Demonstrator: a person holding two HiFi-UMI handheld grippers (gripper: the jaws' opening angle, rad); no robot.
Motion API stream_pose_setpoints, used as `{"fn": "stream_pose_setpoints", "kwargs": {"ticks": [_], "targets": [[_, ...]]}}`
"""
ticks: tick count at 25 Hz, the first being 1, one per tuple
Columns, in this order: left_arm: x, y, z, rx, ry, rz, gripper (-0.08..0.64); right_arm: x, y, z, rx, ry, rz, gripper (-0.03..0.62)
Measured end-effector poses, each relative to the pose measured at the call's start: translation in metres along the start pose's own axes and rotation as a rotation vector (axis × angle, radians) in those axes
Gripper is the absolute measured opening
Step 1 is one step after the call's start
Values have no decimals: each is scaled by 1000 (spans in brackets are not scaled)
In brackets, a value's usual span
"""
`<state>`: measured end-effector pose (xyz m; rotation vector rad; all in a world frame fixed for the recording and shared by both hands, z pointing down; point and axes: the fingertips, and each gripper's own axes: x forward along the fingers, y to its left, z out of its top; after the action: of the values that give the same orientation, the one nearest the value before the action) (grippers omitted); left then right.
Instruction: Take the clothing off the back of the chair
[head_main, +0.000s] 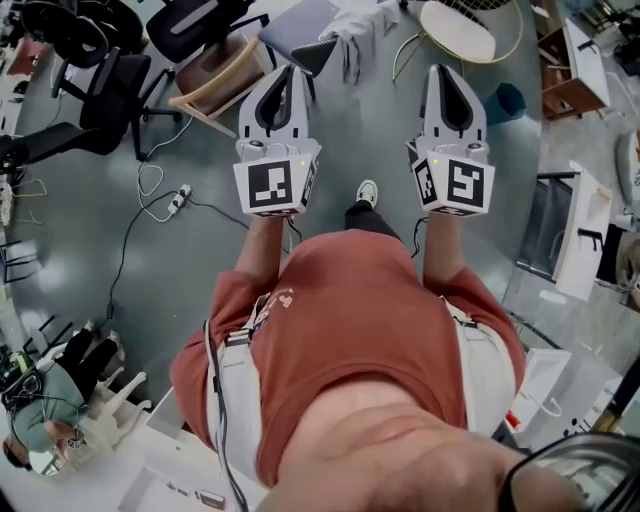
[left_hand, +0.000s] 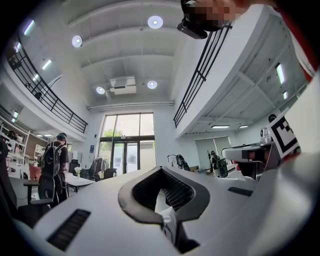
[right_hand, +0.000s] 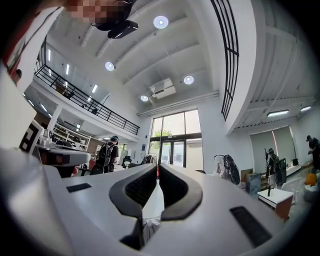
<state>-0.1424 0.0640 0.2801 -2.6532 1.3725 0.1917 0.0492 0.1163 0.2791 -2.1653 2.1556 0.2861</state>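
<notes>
Left gripper (head_main: 288, 70) is closed. In the left gripper view (left_hand: 161, 168) the two tips meet and there's nothing between them. Right gripper (head_main: 445, 70) is the same story: in the right gripper view (right_hand: 157, 167) its jaws are drawn together with only a sliver of light between them, and it's empty. Both are held out level in front of the person, side by side, marker cubes facing back toward the red shirt (head_main: 350, 320).

Up at the top centre of the head view, past the tips and between the two grippers, there's the chair (head_main: 300, 22), and the white clothing (head_main: 352, 35) is draped over its back, hanging down in folds. Neither gripper is touching it.

Left of that chair sits a wooden chair (head_main: 215, 80), and further to the upper left a black office chair (head_main: 110, 90). On the grey floor (head_main: 90, 230) at left, a cable runs to a power strip (head_main: 180, 197). One shoe (head_main: 367, 192) shows just below, between the grippers.

In the distance, a person with a backpack (left_hand: 52, 160) stands at the left of the left gripper view, before the tall windows (left_hand: 127, 125).
</notes>
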Motion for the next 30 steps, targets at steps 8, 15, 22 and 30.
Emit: {"fn": "stream_pose_setpoints", "kwargs": {"ticks": [8,15,22,30], "targets": [[100,-43,-13,9,20,4,14,50,-99,-20,26,4,-37,29],[166,-72,-15,20,15,20,14,85,-160,-36,40,24,-18,29],[194,-74,-28,25,33,52,14,113,-181,-53,59,41,12,29],[224,-48,-48,14,49,58,14,154,-174,-71,54,58,26,29]]}}
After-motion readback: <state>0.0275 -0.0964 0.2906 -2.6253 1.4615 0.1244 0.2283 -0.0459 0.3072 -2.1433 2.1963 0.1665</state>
